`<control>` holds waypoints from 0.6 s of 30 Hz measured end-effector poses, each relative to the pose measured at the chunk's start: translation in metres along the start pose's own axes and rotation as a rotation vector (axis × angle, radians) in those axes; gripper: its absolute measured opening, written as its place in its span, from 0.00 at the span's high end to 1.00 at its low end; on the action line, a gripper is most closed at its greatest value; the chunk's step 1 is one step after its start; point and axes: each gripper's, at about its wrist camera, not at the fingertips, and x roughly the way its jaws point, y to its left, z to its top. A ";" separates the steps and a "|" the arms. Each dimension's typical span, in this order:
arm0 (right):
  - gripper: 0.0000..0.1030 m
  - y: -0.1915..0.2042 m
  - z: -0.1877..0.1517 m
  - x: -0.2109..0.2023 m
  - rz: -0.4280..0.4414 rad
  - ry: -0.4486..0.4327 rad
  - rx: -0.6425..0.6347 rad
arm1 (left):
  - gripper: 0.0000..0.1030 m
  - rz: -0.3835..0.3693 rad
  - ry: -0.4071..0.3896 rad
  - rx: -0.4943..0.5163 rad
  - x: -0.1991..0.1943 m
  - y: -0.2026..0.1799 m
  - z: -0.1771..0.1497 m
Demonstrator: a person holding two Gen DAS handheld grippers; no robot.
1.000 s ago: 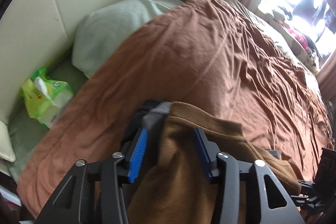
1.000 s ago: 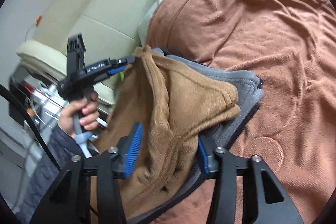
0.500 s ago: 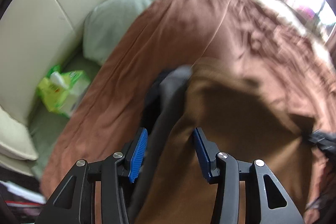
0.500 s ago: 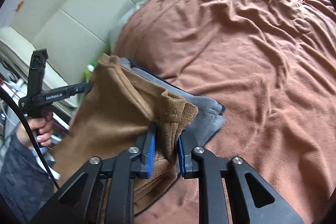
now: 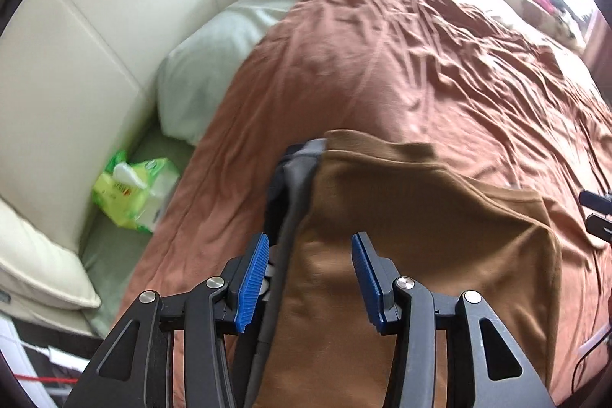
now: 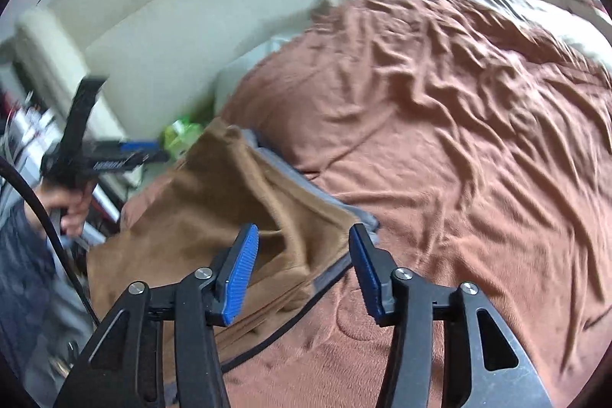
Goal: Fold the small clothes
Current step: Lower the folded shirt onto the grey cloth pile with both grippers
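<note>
both claws stood released: the left gripper hovered directly over the brown garment, the nearer of the two, while the right gripper hung at its far corner. the garment lay folded on the rust blanket, long axis running forward from the left claw, grey lining showing. a tissue pack sat well apart; nothing blocked.

Black hand-held gripper frames, ribbed blue pads, silver screws, dark blue sleeve.
</note>
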 end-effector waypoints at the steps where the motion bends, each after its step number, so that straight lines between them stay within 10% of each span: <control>1: 0.56 0.004 -0.001 -0.002 -0.009 0.004 -0.023 | 0.54 -0.010 -0.003 0.016 0.000 -0.006 0.001; 18: 0.66 0.033 -0.009 0.028 -0.068 0.073 -0.090 | 0.56 -0.019 0.031 -0.033 0.070 -0.038 0.027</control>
